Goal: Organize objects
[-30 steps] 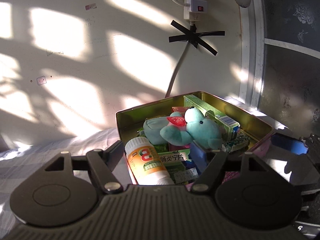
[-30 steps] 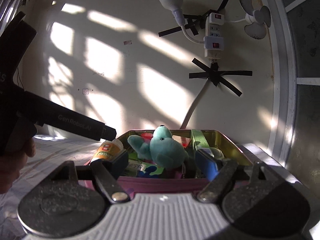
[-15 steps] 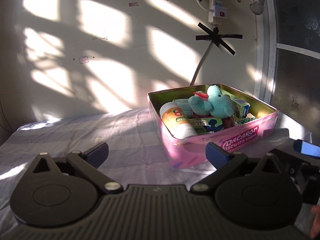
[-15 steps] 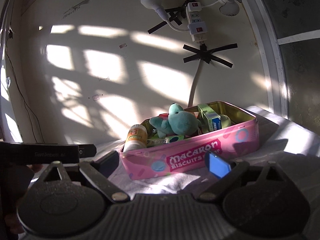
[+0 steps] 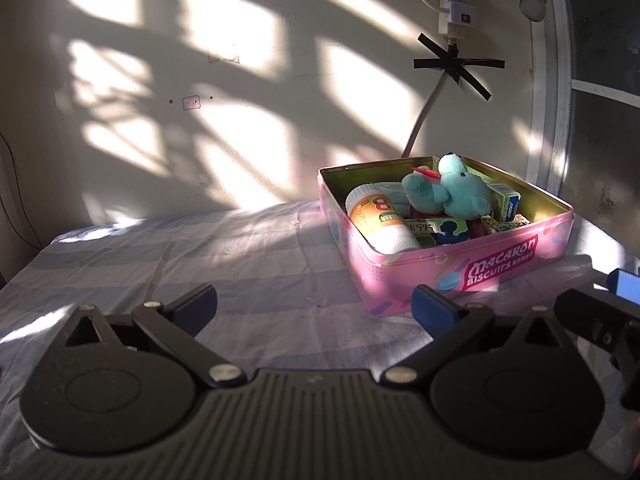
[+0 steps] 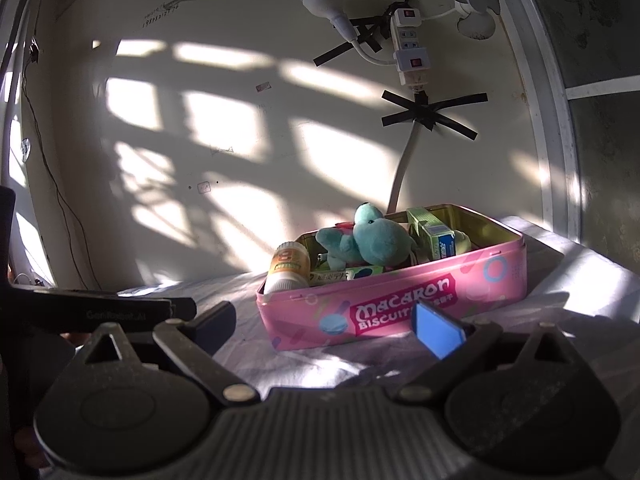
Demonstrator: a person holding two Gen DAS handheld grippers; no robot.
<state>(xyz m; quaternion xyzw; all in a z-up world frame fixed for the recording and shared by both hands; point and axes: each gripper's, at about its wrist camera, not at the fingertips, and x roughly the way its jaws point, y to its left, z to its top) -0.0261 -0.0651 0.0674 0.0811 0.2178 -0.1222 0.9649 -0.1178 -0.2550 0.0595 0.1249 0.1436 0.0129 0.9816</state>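
Note:
A pink "Macaron Biscuits" tin (image 5: 500,268) (image 6: 480,280) stands open on the striped sheet near the wall. In it lie a teal plush toy (image 5: 460,196) (image 6: 376,236), a white and orange pill bottle (image 5: 380,220) (image 6: 288,268), a green carton (image 5: 506,202) (image 6: 434,236) and flat medicine packs. My left gripper (image 5: 312,300) is open in front of the tin and to its left, holding nothing. My right gripper (image 6: 326,322) faces the tin's long side; its jaws are opening and nothing is between them.
The striped sheet (image 5: 200,256) stretches left of the tin. A power strip (image 6: 410,54) with a cable is taped to the sunlit wall behind. A white window frame (image 6: 556,168) rises at the right. The left tool's black body (image 6: 100,312) shows at the right view's left edge.
Both grippers have drawn back from the tin and opened wide. A second ago their fingers were at the tin's rim; now the whole tin stands apart from them.

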